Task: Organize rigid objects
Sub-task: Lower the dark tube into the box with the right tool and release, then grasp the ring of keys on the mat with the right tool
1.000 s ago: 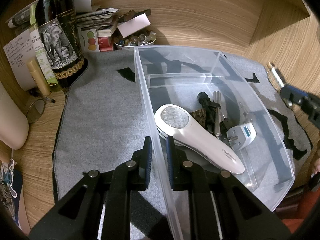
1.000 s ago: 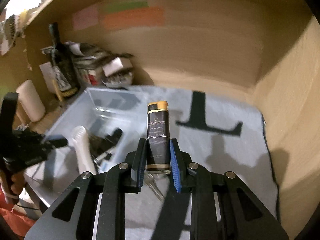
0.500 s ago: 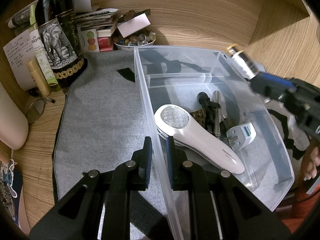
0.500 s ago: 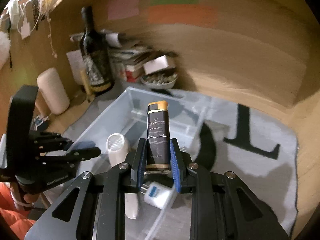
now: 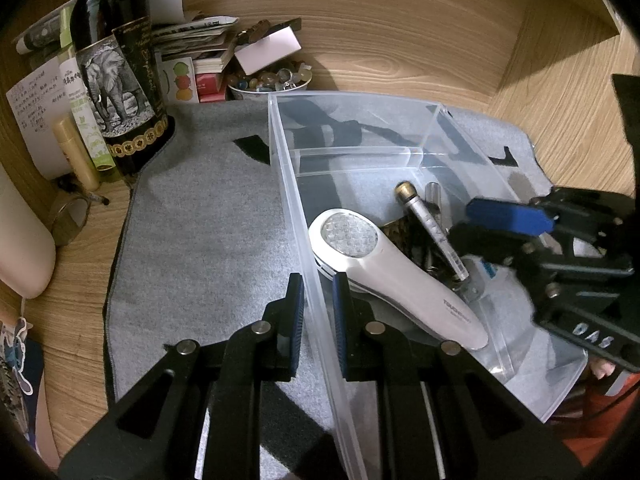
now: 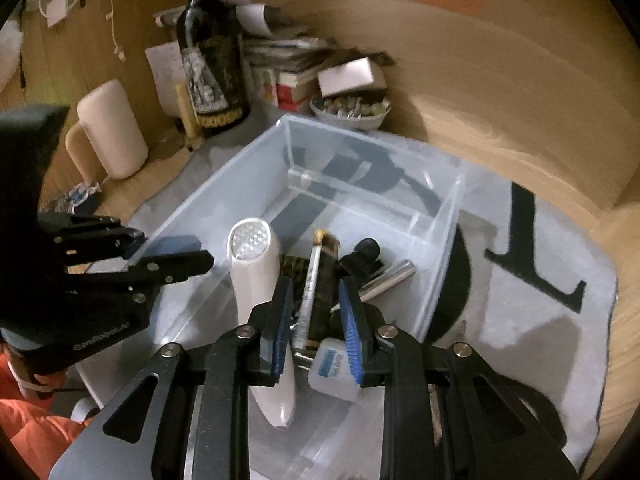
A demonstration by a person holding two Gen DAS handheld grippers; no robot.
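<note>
Since a moment ago the right claw (image 6: 316,336) has opened, its jaws apart and empty, leaving the black gold-capped lighter (image 6: 320,276) just ahead inside the clear plastic bin (image 5: 288,184), whose wall the left claw (image 5: 318,312) still pinches, steadying it.

Grey mat (image 5: 208,240), seemingly black-patterned.

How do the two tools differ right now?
The left tool is shut on the clear bin, with a fingertip on each side of its side wall. The right tool is open and empty, over the lighter lying inside that bin. Both have black fingers with blue pads.
</note>
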